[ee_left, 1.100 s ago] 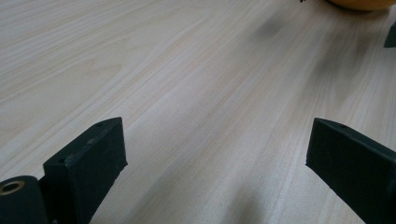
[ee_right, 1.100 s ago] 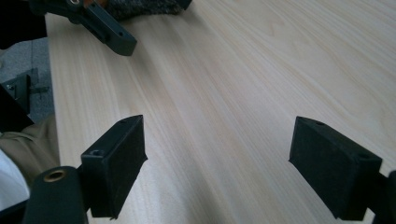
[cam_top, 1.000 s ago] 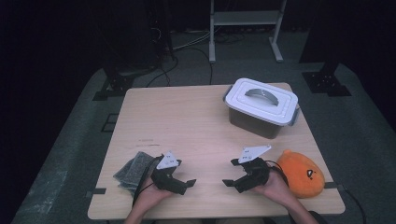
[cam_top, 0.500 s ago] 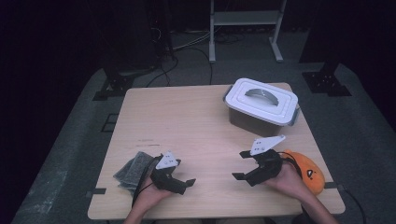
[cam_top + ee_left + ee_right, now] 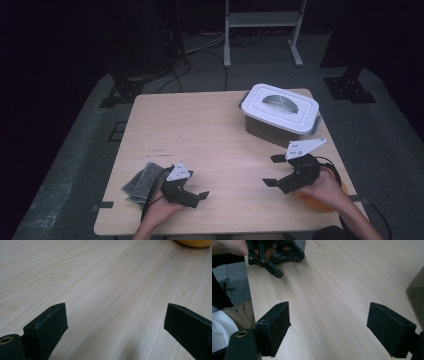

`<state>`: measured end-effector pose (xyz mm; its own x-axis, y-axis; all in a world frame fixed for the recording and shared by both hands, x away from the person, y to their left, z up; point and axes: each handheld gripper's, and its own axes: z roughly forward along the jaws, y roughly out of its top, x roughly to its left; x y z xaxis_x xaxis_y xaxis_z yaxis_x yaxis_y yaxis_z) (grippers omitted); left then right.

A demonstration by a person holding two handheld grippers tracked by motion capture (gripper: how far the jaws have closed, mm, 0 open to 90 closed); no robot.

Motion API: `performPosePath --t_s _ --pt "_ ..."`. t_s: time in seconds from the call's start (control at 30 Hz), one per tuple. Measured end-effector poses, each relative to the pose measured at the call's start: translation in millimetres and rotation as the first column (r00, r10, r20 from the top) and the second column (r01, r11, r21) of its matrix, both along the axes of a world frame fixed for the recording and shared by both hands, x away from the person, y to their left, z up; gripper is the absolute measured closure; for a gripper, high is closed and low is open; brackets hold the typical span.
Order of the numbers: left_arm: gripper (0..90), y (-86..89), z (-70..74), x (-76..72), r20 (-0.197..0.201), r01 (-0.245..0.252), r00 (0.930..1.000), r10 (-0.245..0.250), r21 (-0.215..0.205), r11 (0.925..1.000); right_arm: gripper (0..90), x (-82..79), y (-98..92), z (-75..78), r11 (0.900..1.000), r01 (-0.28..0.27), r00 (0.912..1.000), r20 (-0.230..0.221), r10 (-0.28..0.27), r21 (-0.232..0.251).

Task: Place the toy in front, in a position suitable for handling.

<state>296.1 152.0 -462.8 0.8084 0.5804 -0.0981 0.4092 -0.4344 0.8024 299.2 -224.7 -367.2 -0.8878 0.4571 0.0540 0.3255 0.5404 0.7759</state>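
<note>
Over the last second the right gripper (image 5: 273,170) had lifted off the middle of the near edge and swung out to the right, so that the hand behind it now covered most of the orange toy (image 5: 320,207). The left gripper (image 5: 197,185) had not stirred.

The table (image 5: 210,130) was bare pale wood across its middle. At its far right stood the box (image 5: 280,112), white lid on and handle folded flat, well apart from both tools. The cloth (image 5: 142,179), a crumpled grey rag, lay at the near left corner, just beside the left hand and partly under it. The toy sat at the near right corner beneath the right wrist, with an orange rim peeping out below the hand.

Both tools were released. In each gripper view the two black jaws stood wide apart with nothing but wood grain between them.

From where I stood, the toy looked rounded, and I guessed it soft and light. It would likely squash rather than slip, so a pinch across the middle of its bulk should hold better than a nip at the edge. The cloth would be limp, so the left tool would do best to take a raised fold, since a flat corner might slide on the wood.
</note>
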Motion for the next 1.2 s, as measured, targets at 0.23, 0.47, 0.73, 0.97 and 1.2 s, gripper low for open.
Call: performPosePath --t_s 0.23,0.47,0.73,0.97,1.2 --pt "4.1 -0.8 0.2 -1.0 0.001 0.007 1.0 -0.007 0.002 1.0 17.3 -1.5 -11.5 8.4 1.0 0.006 0.9998 0.017 -0.005 -0.016" --pt "4.1 -0.6 0.9 -0.9 0.002 0.009 1.0 -0.009 0.001 1.0 17.4 -3.4 -27.2 11.4 0.999 0.022 0.9995 0.023 -0.022 -0.026" --pt "4.0 -1.4 1.4 -0.6 -0.003 0.007 1.0 -0.007 -0.014 0.9999 17.9 -6.4 -45.5 10.0 0.998 0.059 0.9982 0.016 -0.058 -0.034" --pt "4.0 -0.8 2.8 -1.1 0.003 0.008 1.0 -0.008 -0.009 0.9999 20.4 -11.7 -64.7 7.4 0.995 0.089 0.996 0.019 -0.088 -0.049" --pt "3.0 -1.2 3.3 -1.1 0.003 -0.001 1.0 0.001 -0.007 1.0 21.5 -15.8 -82.9 4.8 0.99 0.126 0.992 0.012 -0.126 -0.056"
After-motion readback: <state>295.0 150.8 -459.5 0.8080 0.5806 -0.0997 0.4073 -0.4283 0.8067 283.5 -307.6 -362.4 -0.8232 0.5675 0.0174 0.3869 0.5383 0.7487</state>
